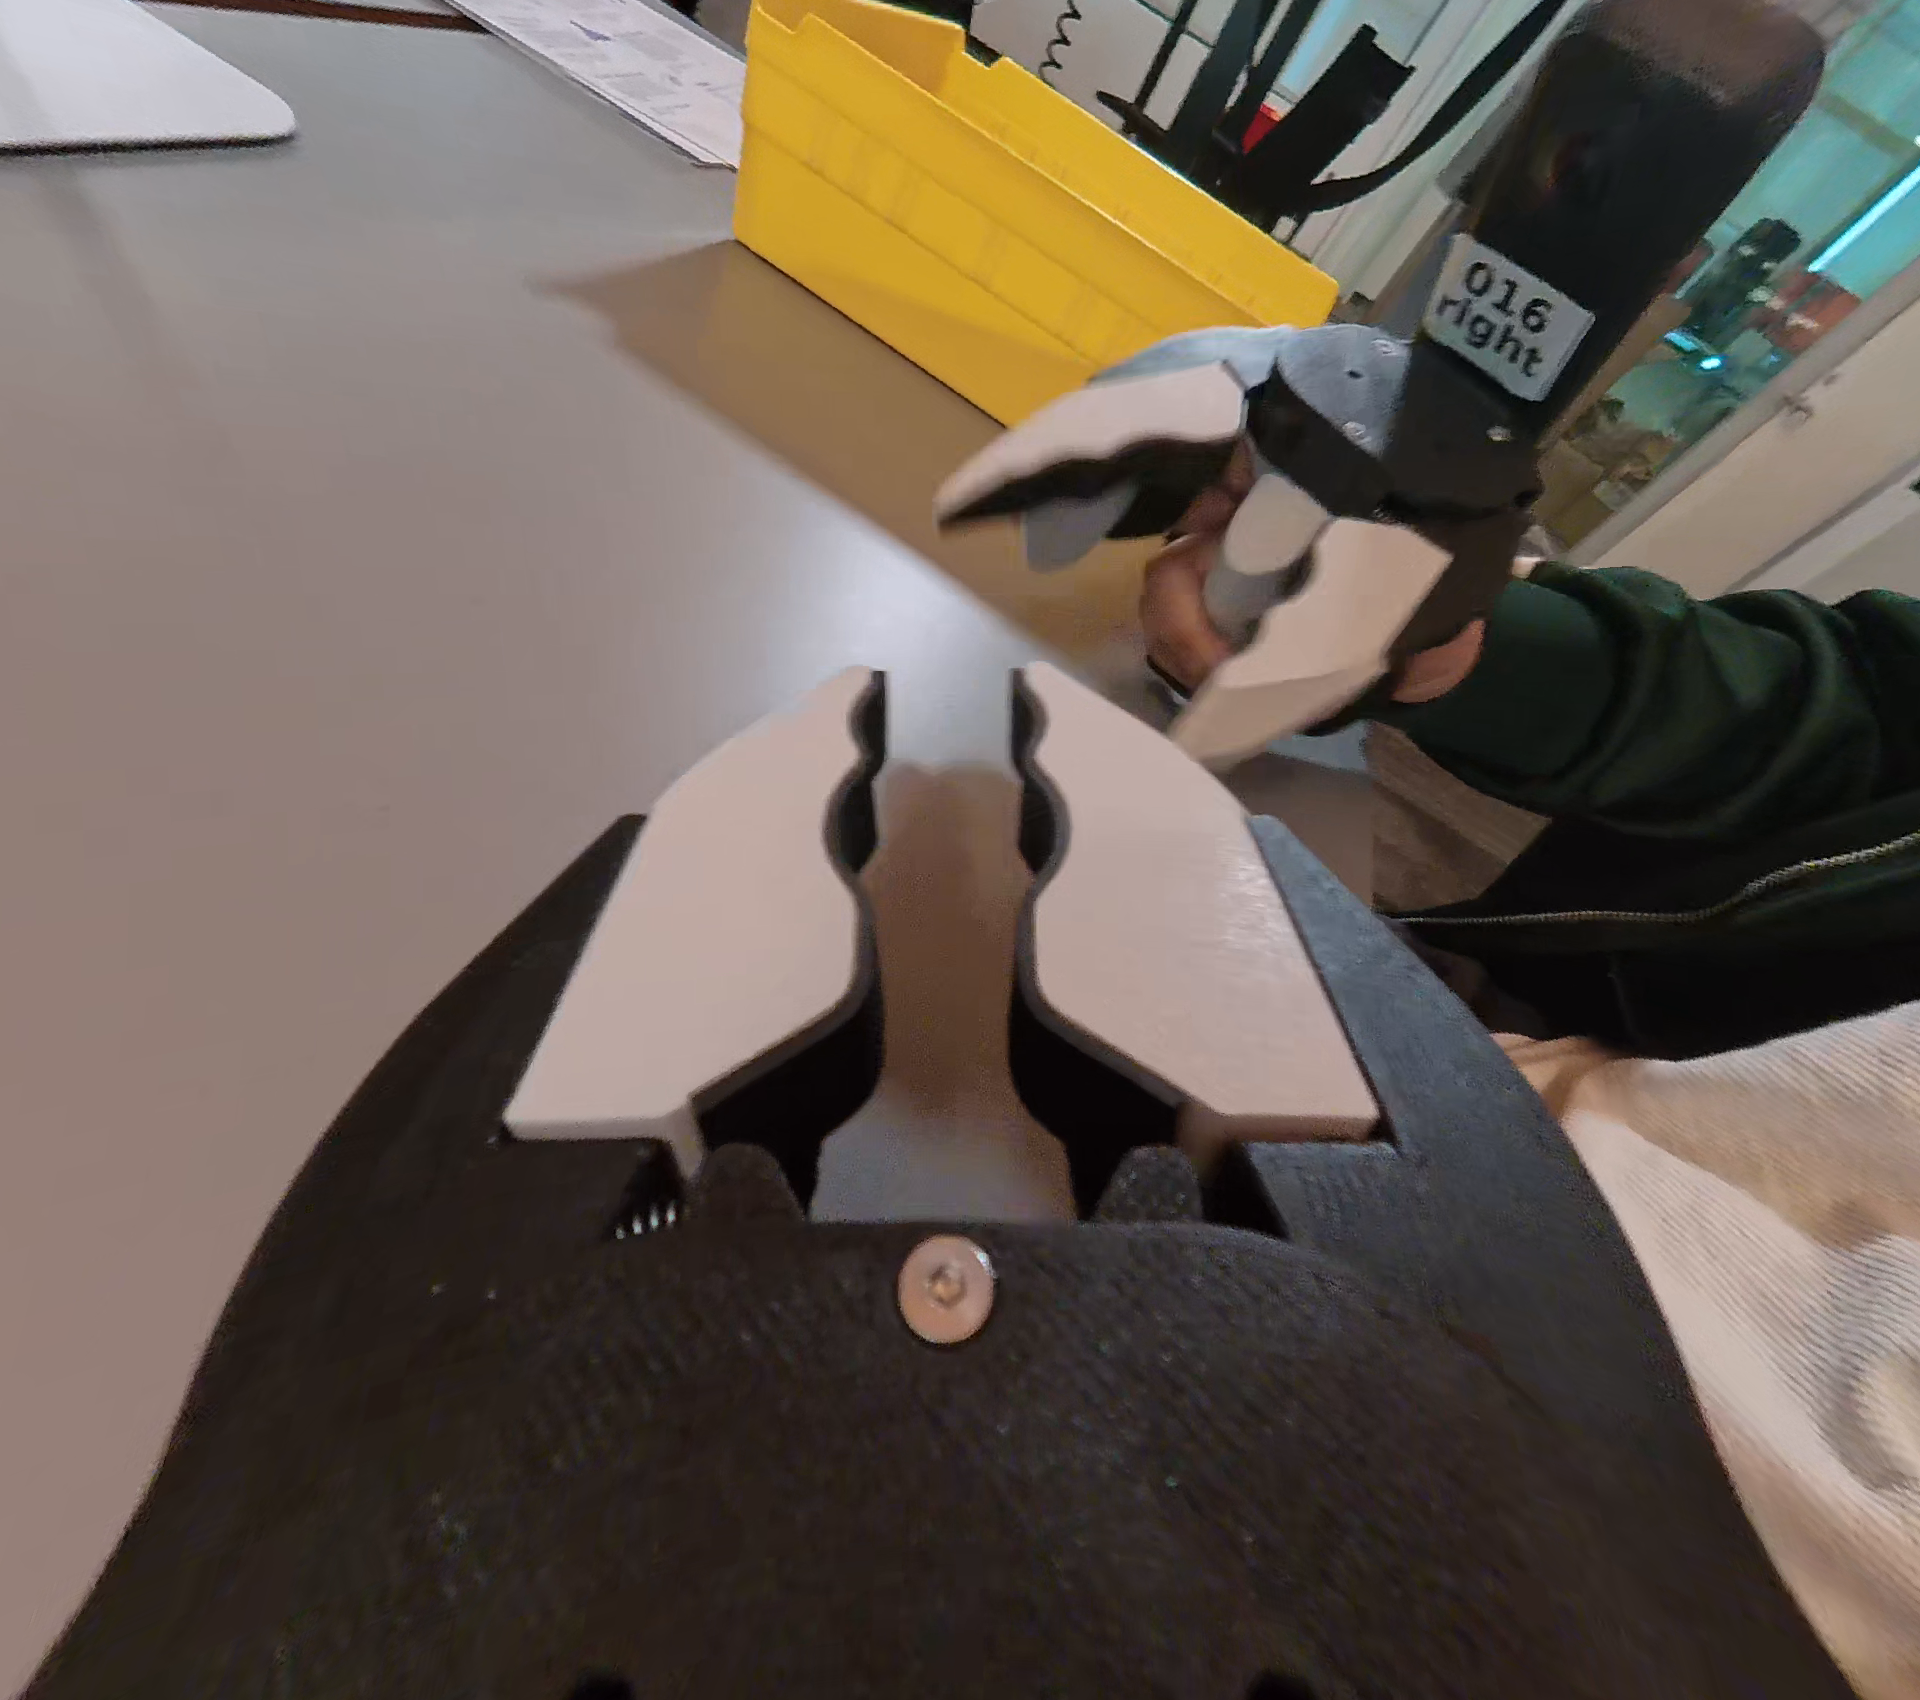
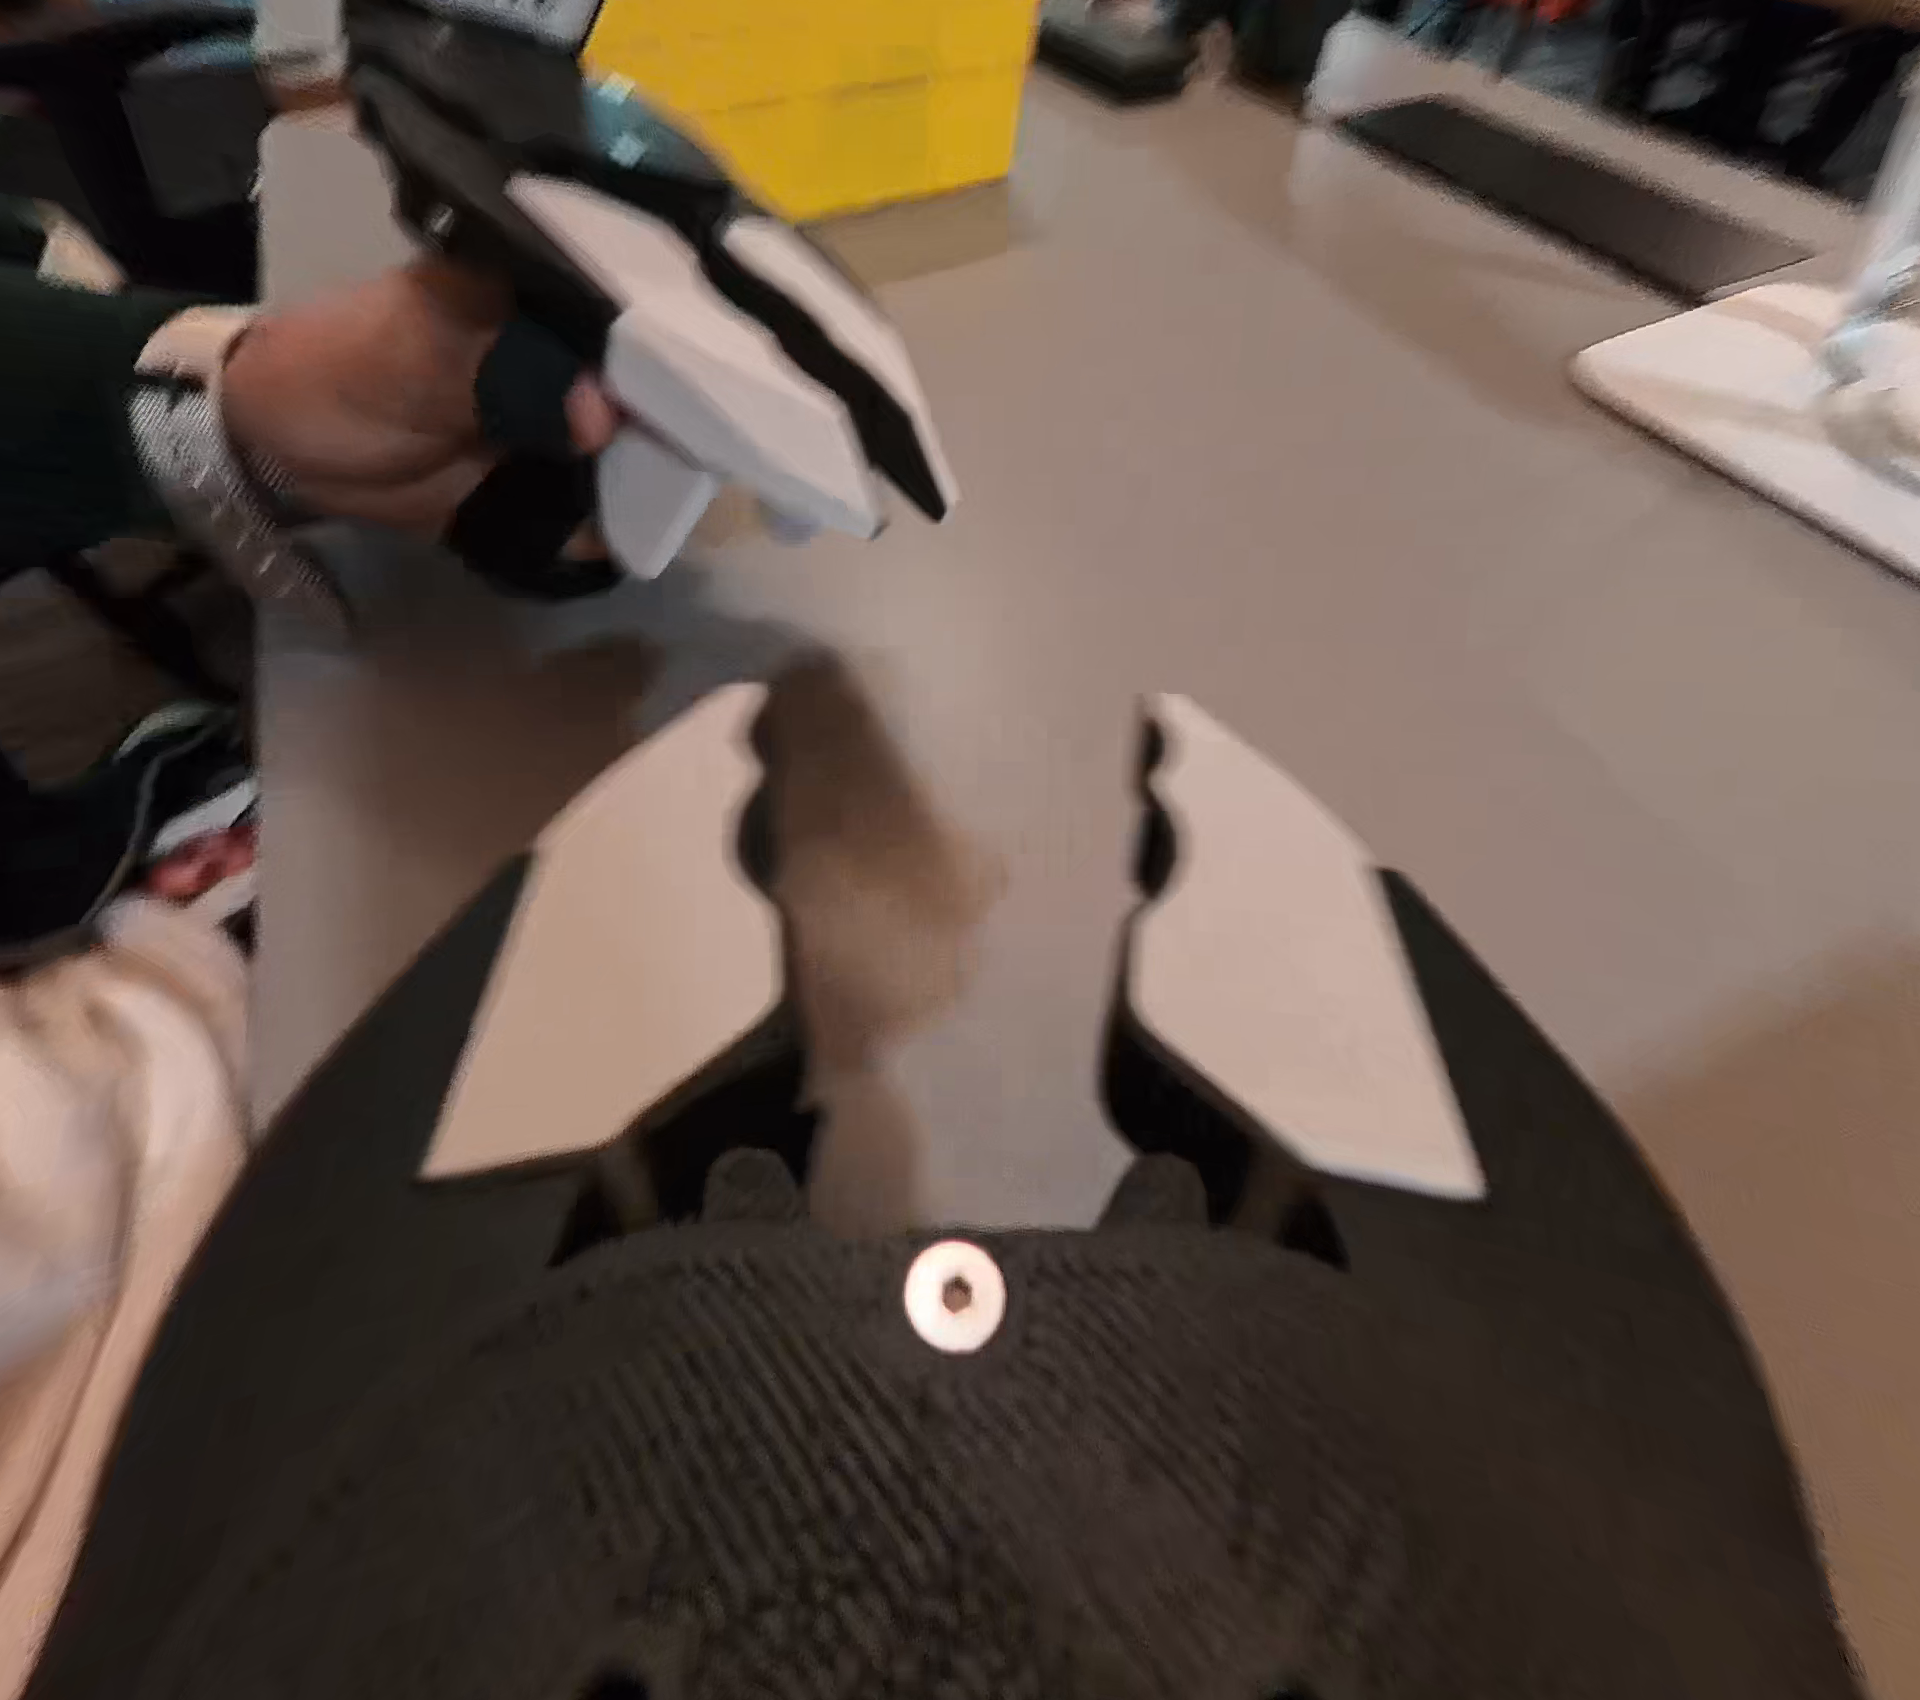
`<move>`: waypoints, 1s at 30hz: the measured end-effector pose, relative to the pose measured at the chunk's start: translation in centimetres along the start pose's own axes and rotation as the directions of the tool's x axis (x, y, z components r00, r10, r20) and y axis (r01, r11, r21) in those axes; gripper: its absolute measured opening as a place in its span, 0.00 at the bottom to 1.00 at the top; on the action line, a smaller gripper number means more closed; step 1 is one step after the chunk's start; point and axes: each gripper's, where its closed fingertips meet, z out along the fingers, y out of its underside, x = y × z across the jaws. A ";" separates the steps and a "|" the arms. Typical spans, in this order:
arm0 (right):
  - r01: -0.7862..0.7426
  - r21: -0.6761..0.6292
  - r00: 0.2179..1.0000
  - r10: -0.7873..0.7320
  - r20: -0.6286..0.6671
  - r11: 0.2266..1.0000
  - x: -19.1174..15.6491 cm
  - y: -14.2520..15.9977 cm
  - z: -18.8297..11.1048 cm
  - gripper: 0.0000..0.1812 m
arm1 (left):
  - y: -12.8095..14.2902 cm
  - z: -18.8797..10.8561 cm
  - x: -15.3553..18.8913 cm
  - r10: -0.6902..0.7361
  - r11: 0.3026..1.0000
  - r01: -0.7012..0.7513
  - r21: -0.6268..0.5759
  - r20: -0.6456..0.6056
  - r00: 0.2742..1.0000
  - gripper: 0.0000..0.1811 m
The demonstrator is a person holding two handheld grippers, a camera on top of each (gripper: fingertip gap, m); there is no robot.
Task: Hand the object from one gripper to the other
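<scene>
Both the left gripper, its jaws nearly together, and the right gripper, spread wide, are hovering empty over the table; the object is showing nowhere, so finding it is coming first.

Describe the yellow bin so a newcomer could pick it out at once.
Start from the grey table that fills both views and look toward its far edge. There, beyond both claws and beside a printed sheet with a blue header, stands the yellow bin. It is the only bright yellow thing there: an open-topped plastic box with stepped, ribbed walls.
</scene>
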 end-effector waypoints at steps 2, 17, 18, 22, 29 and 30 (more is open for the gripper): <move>-0.018 0.070 0.999 0.021 -0.041 0.997 0.6 -1.0 -0.4 0.54 | -0.7 -0.5 -0.6 0.036 0.999 -0.038 0.025 0.046 0.998 0.21; -0.038 0.076 0.999 0.038 -0.001 0.996 -0.3 -0.8 -0.3 0.47 | -10.2 -28.1 -14.2 0.440 0.825 -0.149 -0.545 0.455 0.774 0.16; -0.036 0.072 0.999 0.036 -0.001 0.997 -0.3 -0.8 -0.2 0.47 | -8.0 -30.0 -15.6 0.399 0.779 -0.054 -0.624 0.427 0.811 0.17; -0.026 0.064 1.000 0.026 0.001 0.998 -0.4 -0.8 0.1 0.46 | -0.5 -35.8 -19.8 0.271 0.568 0.208 -0.796 0.420 0.866 0.22; -0.006 0.077 0.999 0.009 -0.042 0.997 0.3 -1.4 -0.4 0.43 | 3.9 -36.8 -22.5 0.306 0.457 0.224 -0.861 0.388 0.869 0.27; -0.011 0.088 0.999 0.015 -0.042 0.996 0.3 -1.6 -0.5 0.43 | 4.4 -36.5 -22.5 0.299 0.446 0.225 -0.866 0.381 0.875 0.28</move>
